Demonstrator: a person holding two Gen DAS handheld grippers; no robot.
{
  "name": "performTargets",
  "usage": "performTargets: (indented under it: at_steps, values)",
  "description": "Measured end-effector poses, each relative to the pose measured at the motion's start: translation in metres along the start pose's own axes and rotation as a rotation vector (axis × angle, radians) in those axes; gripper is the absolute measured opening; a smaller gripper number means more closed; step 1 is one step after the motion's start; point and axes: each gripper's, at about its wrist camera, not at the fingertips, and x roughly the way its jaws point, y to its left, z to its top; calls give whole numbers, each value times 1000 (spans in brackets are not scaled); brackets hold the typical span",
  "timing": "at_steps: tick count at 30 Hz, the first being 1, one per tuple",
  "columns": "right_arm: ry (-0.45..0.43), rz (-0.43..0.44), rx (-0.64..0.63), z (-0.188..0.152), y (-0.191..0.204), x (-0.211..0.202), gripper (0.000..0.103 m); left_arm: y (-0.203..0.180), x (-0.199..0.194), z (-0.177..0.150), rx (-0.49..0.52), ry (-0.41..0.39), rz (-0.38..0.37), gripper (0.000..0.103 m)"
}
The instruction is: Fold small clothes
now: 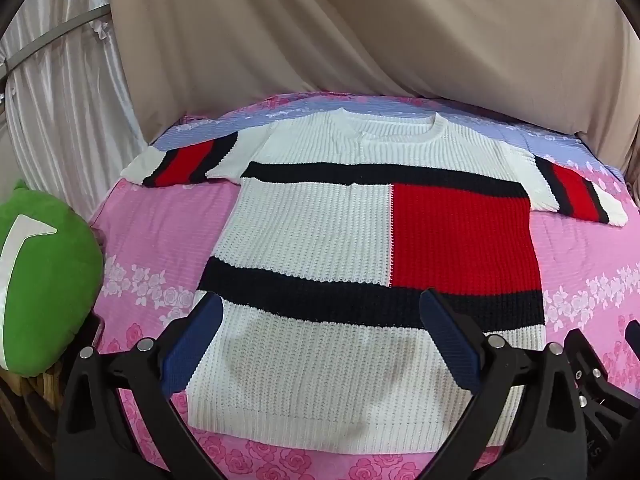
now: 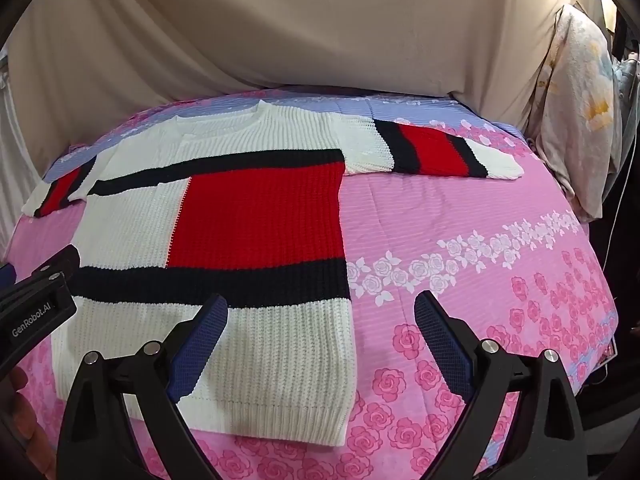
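Note:
A knitted sweater of white, red and black blocks lies flat and face up on the pink bed sheet, both short sleeves spread out to the sides. My left gripper hovers open above the sweater's lower white band, nothing between its blue pads. In the right wrist view the same sweater fills the left half. My right gripper is open over the sweater's lower right hem corner, one finger over the knit, the other over bare sheet. The left gripper's black body shows at that view's left edge.
A green plush cushion sits at the bed's left edge. Beige drapes hang behind the bed. A pale floral pillow leans at the right. Bare pink sheet stretches right of the sweater.

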Motion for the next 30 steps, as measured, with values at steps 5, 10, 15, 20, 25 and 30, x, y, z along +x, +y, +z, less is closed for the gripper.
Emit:
performTargets:
  at_steps: [5,10,15,20,25,30]
  values:
    - [-7,0,-8,2,1,1,93,0,2,1,-6,6,0,96]
    - [-9,-4,-11,3,1,2,93,0,5,1,-7,15,-1,96]
    - [-5,0,-18,4,3,3,93,-1,7,-1,-5,16,2,96]
    - [-1,4,-20,5,3,4,93,-2,9,0,-4,16,7,96]
    - [1,6,-23,6,5,6,93,-1,12,0,-1,20,7,96]
    - [3,5,-24,8,6,7,93,2,14,1,-2,23,4,96]
